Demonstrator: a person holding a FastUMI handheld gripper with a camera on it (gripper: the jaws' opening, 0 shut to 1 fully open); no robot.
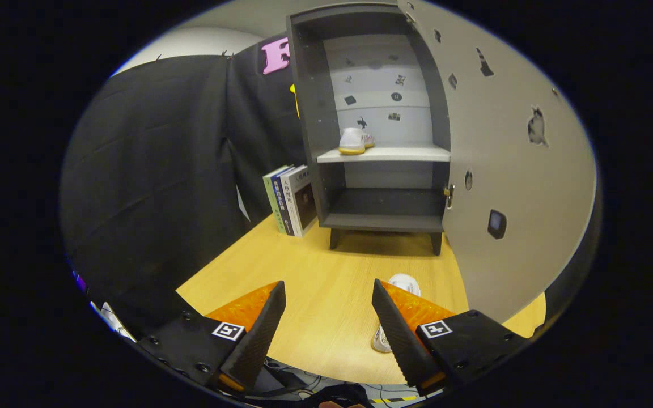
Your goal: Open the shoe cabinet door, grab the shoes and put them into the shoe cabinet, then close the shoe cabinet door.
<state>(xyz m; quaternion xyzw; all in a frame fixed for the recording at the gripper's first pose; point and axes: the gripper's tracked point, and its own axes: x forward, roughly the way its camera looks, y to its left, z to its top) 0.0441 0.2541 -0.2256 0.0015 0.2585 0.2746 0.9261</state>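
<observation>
A grey shoe cabinet (326, 141) stands on the wooden table, beyond my fingers, with its door (502, 158) swung wide open to the right. One white shoe with a yellow sole (355, 140) rests on the cabinet's middle shelf (406, 153), heel toward me. A second white shoe (403, 283) lies on the table, mostly hidden behind my right finger. My gripper (326, 323) is open above the table's near edge, with nothing between its fingers.
A few books (292, 198) stand upright against the cabinet's left side. Black cloth hangs along the left. The cabinet's lower compartment (386, 207) holds nothing. The wooden tabletop (326, 272) stretches between the fingers and the cabinet.
</observation>
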